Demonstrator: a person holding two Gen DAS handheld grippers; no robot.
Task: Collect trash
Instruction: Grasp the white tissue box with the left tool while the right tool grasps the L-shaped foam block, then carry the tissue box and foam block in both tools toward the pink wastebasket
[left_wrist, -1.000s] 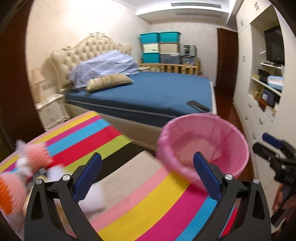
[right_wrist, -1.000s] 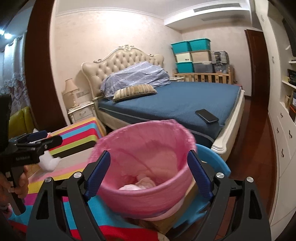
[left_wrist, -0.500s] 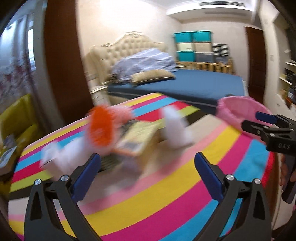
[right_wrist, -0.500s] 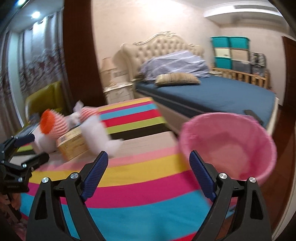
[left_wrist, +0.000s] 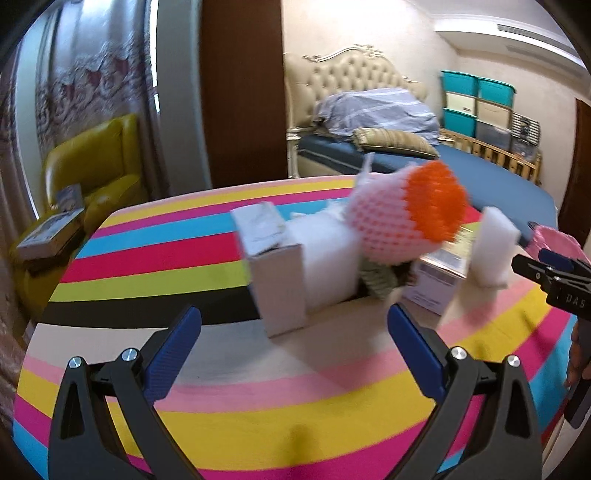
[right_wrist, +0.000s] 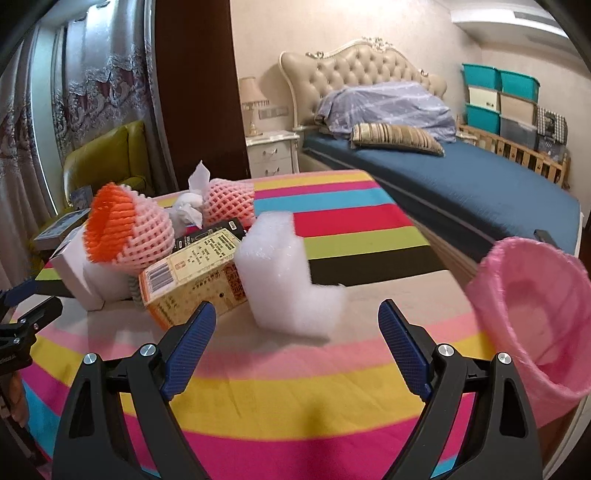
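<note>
A heap of trash lies on the striped tablecloth (left_wrist: 221, 387). It holds a white carton (left_wrist: 275, 280), a pink and orange foam net (left_wrist: 410, 218), a yellow printed box (right_wrist: 192, 277) and a white foam block (right_wrist: 288, 284). My left gripper (left_wrist: 293, 338) stands open just short of the white carton, nothing between its fingers. My right gripper (right_wrist: 297, 336) is open in front of the white foam block, also empty. The pink-lined bin (right_wrist: 535, 317) stands at the table's right edge.
Behind the table are a bed with a blue sheet (right_wrist: 480, 184), a bedside cabinet (right_wrist: 273, 151) and a yellow-green armchair (left_wrist: 96, 166) at the left. The right gripper's tip (left_wrist: 550, 273) shows at the right edge of the left wrist view.
Both views have swung left from the pink bin to the trash heap on the table. The bin, once between the right fingers, now sits off to the right. Both grippers stayed open.
</note>
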